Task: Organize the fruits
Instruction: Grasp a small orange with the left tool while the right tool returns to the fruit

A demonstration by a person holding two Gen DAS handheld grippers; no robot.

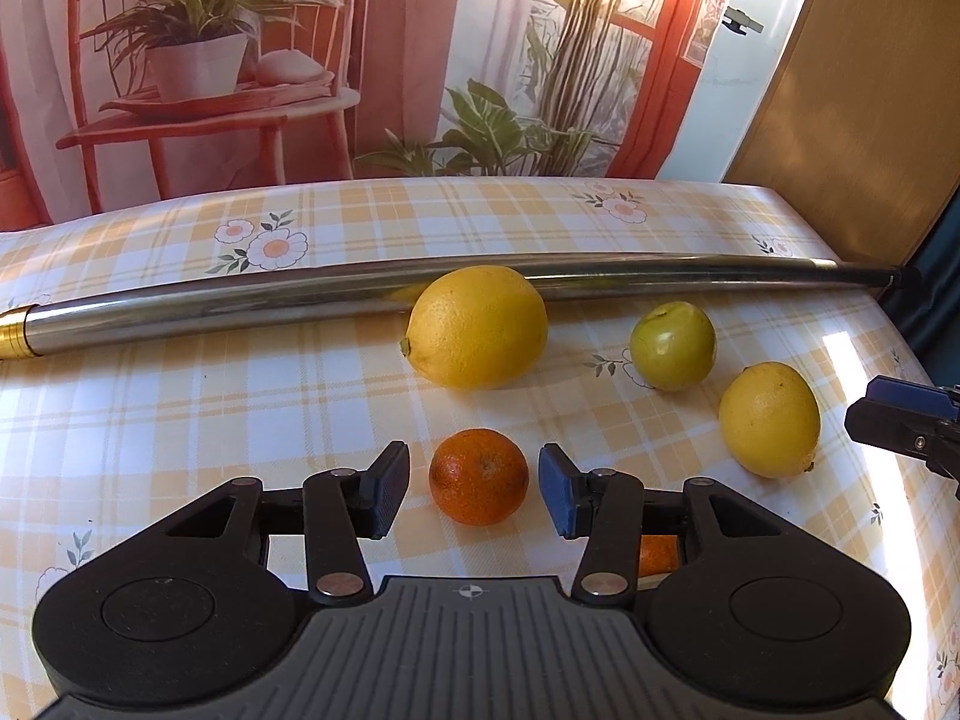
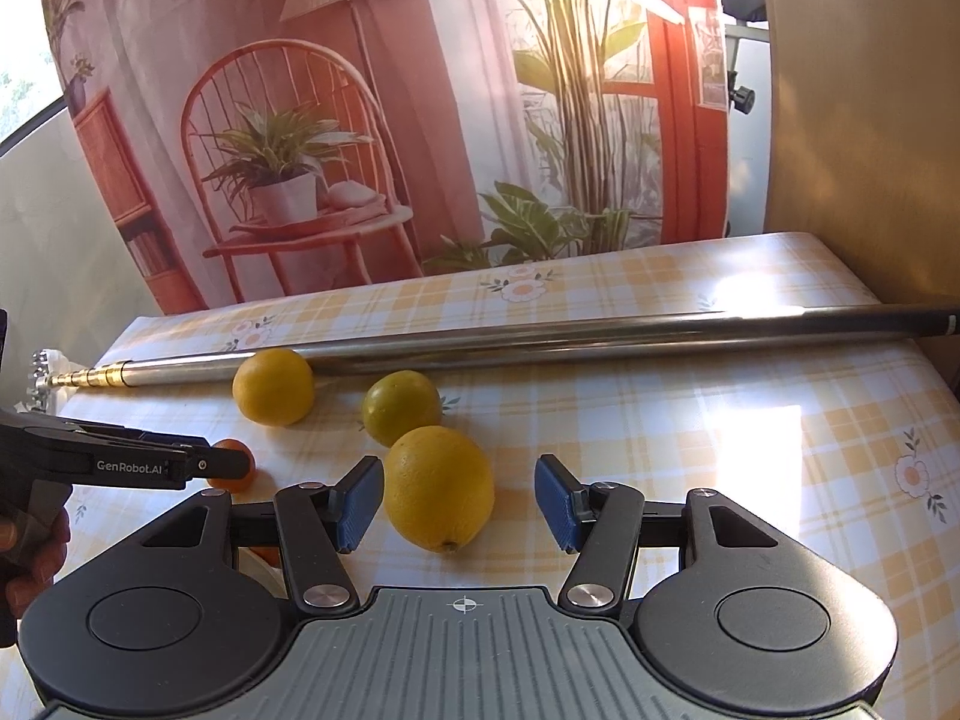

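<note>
A small orange mandarin [image 1: 479,485] lies on the checked tablecloth between the fingers of my left gripper [image 1: 474,489], which is open with gaps on both sides of the fruit. Behind it rest a large lemon [image 1: 478,327], a green fruit [image 1: 672,345] and a smaller lemon [image 1: 769,419]. A second orange fruit [image 1: 658,555] peeks out under the left gripper's right finger. In the right wrist view my right gripper [image 2: 459,501] is open around the near lemon [image 2: 439,487], not touching it. The green fruit [image 2: 401,407], far lemon [image 2: 273,386] and mandarin [image 2: 235,471] lie beyond.
A long metal telescopic pole [image 1: 336,300] lies across the table behind the fruit, also the pole [image 2: 600,339] in the right view. A printed backdrop [image 1: 360,60] stands at the table's far edge. A person's hand [image 2: 33,558] holds the left gripper's handle. A wooden panel [image 1: 852,120] rises at right.
</note>
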